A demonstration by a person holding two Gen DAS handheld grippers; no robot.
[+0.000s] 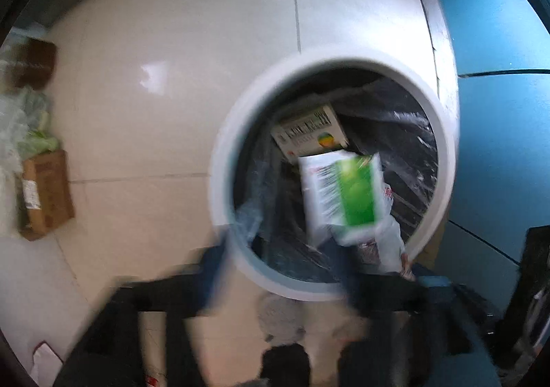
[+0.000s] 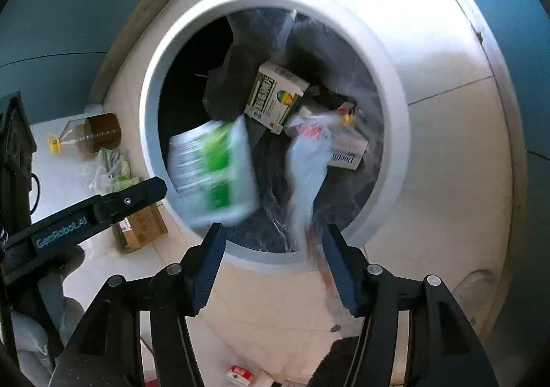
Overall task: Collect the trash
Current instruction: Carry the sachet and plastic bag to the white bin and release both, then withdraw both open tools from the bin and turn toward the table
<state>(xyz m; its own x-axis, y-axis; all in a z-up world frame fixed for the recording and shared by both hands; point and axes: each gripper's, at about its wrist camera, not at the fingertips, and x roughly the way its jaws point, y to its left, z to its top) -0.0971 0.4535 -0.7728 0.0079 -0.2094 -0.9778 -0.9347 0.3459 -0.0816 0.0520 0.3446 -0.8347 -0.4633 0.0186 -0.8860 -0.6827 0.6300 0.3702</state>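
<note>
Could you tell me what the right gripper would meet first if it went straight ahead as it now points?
Probably the clear plastic bag trailing between its open jaws, then the white bin's mouth; depth is unclear.

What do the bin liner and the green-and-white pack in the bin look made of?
Bin liner: thin plastic film, glossy, judging by its wrinkles and sheen.
Green-and-white pack: probably soft printed plastic wrap, since its corners look rounded; motion blur leaves this open.

One white trash bin (image 2: 378,53) is sitting on the floor. Three small boxes are lying inside it: one green and white pack (image 2: 213,170), one box with a round colored spot (image 2: 275,96), and one white box with dark letters (image 2: 347,151). One clear plastic bag (image 2: 306,173) is hanging in. One oil bottle (image 2: 96,136) and one brown cardboard box (image 2: 142,227) are lying outside.
</note>
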